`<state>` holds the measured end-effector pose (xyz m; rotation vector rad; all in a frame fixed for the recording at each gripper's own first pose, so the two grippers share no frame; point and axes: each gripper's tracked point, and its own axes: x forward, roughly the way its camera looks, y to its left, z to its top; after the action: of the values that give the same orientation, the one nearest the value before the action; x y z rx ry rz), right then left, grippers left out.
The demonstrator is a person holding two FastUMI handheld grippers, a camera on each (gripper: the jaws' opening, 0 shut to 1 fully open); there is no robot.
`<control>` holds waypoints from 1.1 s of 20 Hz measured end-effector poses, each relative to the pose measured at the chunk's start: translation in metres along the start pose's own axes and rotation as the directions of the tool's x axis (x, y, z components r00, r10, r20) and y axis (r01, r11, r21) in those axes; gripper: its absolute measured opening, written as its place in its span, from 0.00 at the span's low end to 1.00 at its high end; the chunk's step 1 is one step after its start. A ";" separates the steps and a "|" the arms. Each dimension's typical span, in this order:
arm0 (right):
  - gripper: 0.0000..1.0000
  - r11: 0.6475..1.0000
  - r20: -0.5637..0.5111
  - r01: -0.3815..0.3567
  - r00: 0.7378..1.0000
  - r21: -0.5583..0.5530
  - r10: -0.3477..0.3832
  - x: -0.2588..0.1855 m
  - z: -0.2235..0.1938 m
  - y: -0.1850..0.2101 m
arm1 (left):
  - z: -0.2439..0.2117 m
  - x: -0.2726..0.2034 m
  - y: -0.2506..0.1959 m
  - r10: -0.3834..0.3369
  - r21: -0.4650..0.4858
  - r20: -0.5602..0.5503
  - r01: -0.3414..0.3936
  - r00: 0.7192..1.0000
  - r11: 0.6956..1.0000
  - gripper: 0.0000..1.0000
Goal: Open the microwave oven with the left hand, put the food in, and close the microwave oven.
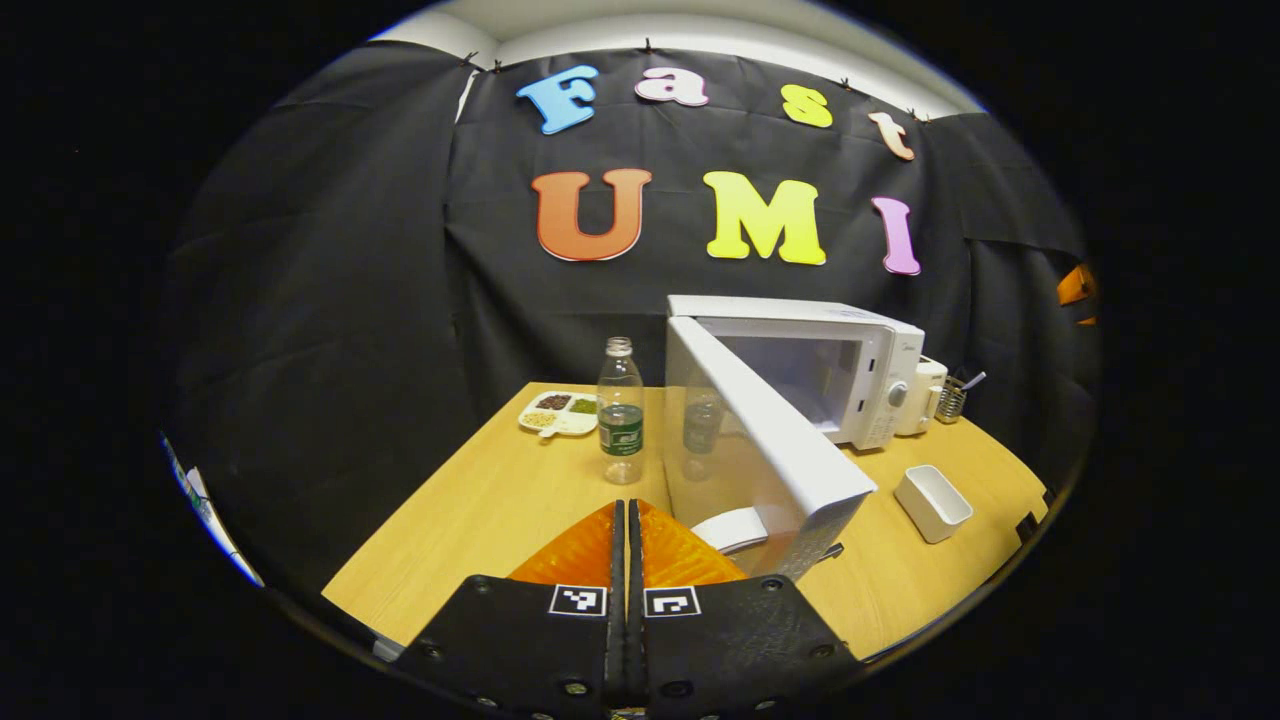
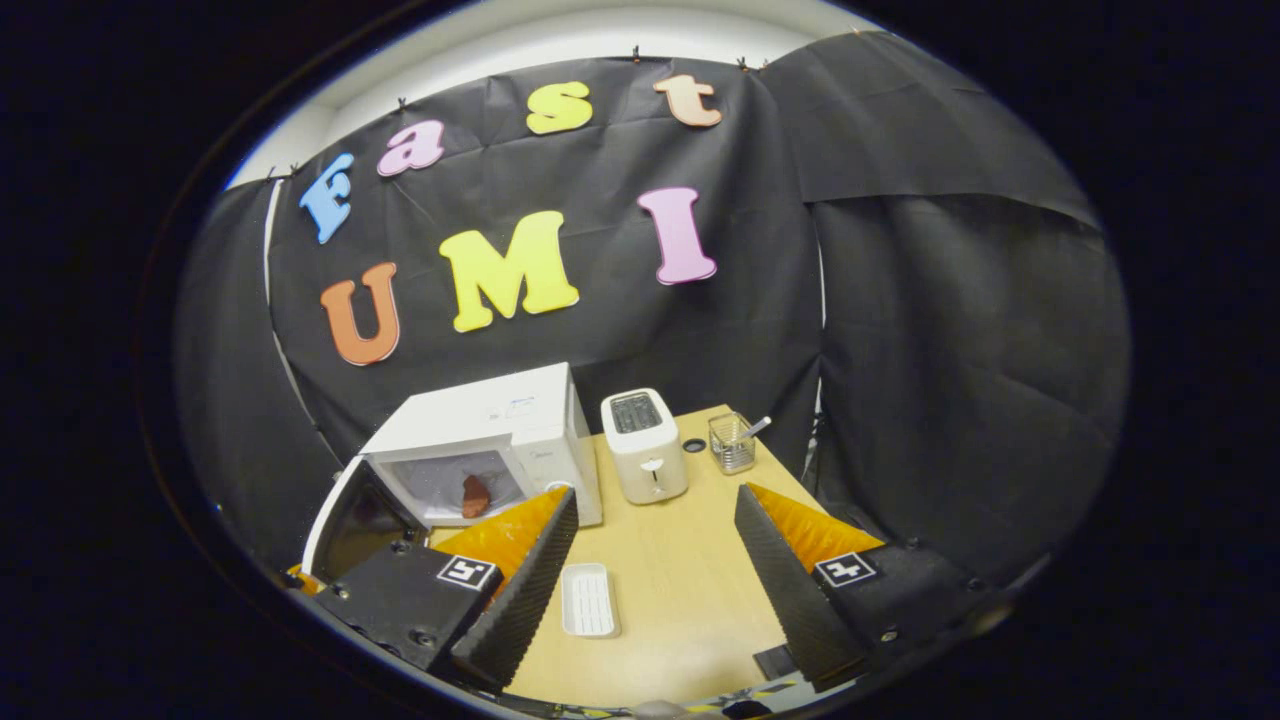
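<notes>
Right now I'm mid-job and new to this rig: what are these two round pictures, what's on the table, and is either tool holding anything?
Each picture comes from a camera riding on a hand-held two-finger tool. In the left gripper view, the left tool has its orange fingers closed together, gripping nothing. In the right gripper view, the right tool is open and empty. On the wooden table stands a white microwave with its door swung open; a reddish piece of food sits inside. Nearby are a water bottle, a divided plate, a small white tray, a toaster and a utensil holder.
</notes>
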<state>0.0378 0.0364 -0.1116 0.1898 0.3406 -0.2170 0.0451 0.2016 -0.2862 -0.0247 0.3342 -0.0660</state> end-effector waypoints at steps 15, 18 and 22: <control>1.00 0.998 -0.073 0.025 0.997 0.054 -0.021 0.037 -0.011 -0.063 | 0.018 0.067 -0.185 -0.265 0.071 -0.009 0.265 0.964 0.962 0.00; 1.00 0.998 -0.080 0.034 0.996 0.055 -0.030 0.045 -0.009 -0.076 | 0.022 0.087 -0.211 -0.288 0.085 -0.013 0.288 0.957 0.954 0.00; 1.00 0.997 -0.090 0.041 0.995 0.059 -0.035 0.058 -0.007 -0.089 | 0.029 0.117 -0.242 -0.309 0.083 -0.019 0.310 0.951 0.947 0.00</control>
<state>0.0677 -0.0575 -0.1516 0.2535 0.4268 -0.2573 0.1501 -0.0477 -0.2889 0.0078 0.3308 -0.3926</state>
